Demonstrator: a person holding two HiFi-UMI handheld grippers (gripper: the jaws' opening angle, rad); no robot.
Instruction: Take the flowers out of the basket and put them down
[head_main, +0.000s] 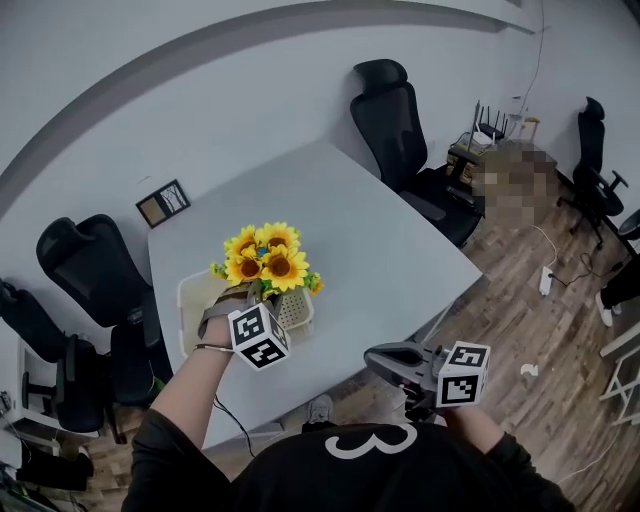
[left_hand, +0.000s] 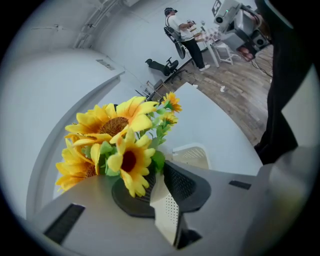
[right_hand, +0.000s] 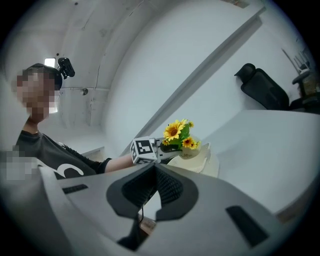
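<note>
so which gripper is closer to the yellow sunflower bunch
Left. The left gripper is shut on the yellow artificial sunflower bunch over the cream perforated basket; the right gripper, shut, hangs apart at the pale table's edge.

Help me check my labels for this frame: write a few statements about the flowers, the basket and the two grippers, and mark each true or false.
1. The left gripper is closed on the bunch of yellow artificial sunflowers. True.
2. The right gripper grips the white perforated plastic basket. False: nothing is between its jaws, and it hangs off the table's near edge, apart from the basket.
3. The basket stands on the pale grey table. True.
4. The sunflowers lie flat on the wooden floor. False: the left gripper holds them up over the basket.
5. A black office chair stands at the table's far side. True.
</note>
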